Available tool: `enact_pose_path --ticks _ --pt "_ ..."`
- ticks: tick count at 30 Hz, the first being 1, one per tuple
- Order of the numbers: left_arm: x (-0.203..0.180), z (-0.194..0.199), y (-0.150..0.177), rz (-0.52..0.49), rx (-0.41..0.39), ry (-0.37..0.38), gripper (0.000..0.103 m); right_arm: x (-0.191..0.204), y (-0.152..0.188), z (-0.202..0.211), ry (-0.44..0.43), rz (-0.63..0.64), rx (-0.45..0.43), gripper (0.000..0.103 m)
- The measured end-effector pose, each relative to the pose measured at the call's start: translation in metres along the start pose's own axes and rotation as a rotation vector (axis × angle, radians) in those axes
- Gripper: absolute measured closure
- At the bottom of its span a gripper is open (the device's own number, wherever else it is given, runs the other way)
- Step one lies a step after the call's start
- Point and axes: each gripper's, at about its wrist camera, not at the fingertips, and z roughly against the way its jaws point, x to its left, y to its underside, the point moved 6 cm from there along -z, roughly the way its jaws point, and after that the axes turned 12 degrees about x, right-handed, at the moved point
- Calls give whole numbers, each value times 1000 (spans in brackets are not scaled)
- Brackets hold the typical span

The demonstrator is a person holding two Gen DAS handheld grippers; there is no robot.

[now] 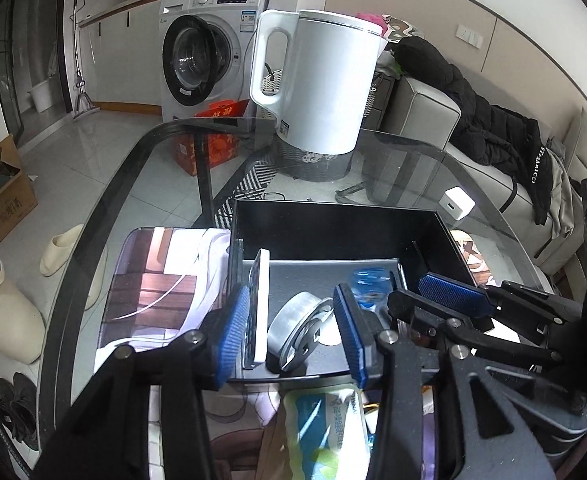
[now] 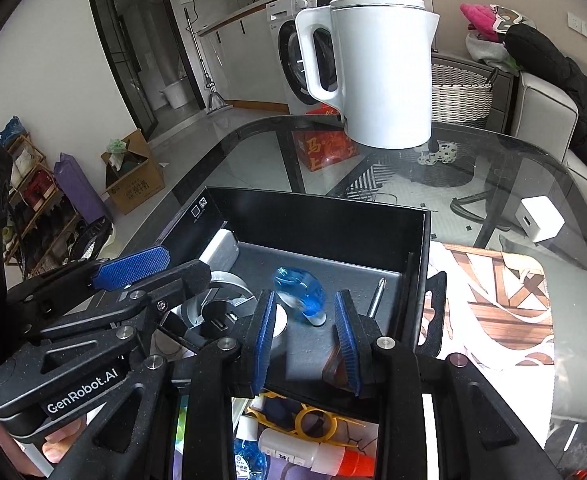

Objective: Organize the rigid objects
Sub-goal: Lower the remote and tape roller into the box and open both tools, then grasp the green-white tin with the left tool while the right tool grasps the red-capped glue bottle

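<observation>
A black open box (image 1: pixel 333 220) (image 2: pixel 317 212) stands on the glass table. Inside it lie a silver round metal piece (image 1: pixel 293 322) (image 2: pixel 221 284), a white flat slab (image 1: pixel 259 304) leaning on the left wall (image 2: pixel 219 246), a clear blue plastic object (image 1: pixel 369 282) (image 2: pixel 299 290) and a screwdriver (image 2: pixel 375 296). My left gripper (image 1: pixel 291 332) is open over the box's near edge, its pads either side of the metal piece. My right gripper (image 2: pixel 305 340) is open just short of the blue object, with nothing between its pads. Each gripper shows in the other's view.
A white kettle (image 1: pixel 321 80) (image 2: pixel 373 68) stands at the table's far side. A white charger cube (image 1: pixel 459 203) (image 2: pixel 541 218) lies to the right. Small bottles and yellow scissors (image 2: pixel 313 428) and a packet (image 1: pixel 325 424) lie below the grippers. Patterned mats flank the box.
</observation>
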Motion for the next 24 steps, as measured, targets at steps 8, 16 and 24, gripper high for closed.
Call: enact_pose_path --ticks 8,16,24 --pt "-2 9 4 10 -6 23 53 -3 3 9 6 -19 -20 64" --pt "-4 26 11 11 -24 41 48 1 9 26 10 -2 -56 63" --pt "-5 38 25 13 -8 68 47 -7 20 49 24 -2 -81 63"
